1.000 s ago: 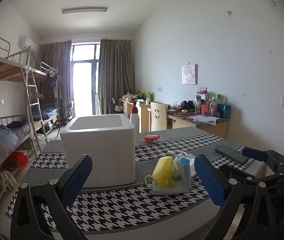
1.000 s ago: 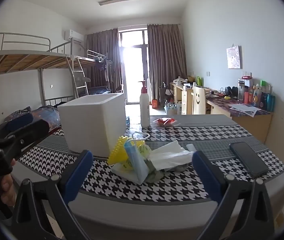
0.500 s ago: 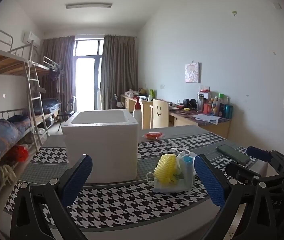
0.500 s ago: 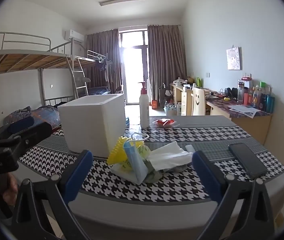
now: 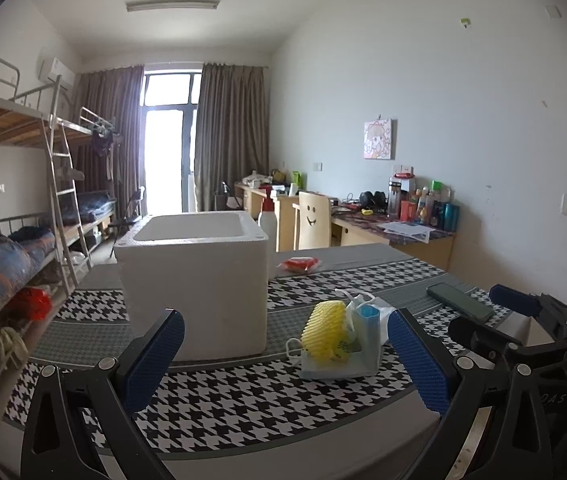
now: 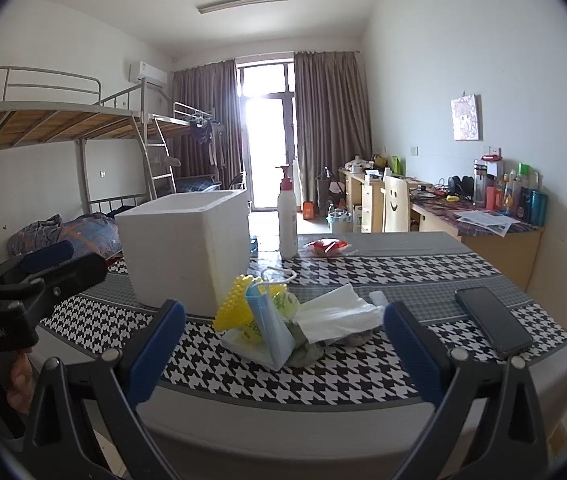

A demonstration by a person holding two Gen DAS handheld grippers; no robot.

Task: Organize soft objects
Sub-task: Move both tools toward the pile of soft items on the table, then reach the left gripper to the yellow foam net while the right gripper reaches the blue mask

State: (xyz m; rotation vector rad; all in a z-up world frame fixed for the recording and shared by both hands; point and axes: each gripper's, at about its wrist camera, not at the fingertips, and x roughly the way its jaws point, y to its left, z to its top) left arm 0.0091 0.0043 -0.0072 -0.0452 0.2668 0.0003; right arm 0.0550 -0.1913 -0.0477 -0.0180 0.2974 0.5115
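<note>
— Claws first: how do they stand?
— Left gripper (image 5: 279,354) and right gripper (image 6: 283,344) both spread wide, pinching nothing; each hangs short of the table's (image 6: 363,412) near edge.

— Progress?
— Sorting looks unstarted; the pile of soft objects (image 6: 283,316) lies heaped just ahead of the right claw, right of the left one; beyond it, the white foam box (image 5: 199,280) appears unfilled, though its floor is hidden.

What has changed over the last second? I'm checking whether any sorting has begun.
Almost nothing. The left hand-held gripper tipped slightly, so its view slid a little; the right hand-held gripper barely shifted. Both stay open and empty, short of the table edge. The pile of soft items, the white foam box and the phone lie where they were. Nothing was grasped.
</note>
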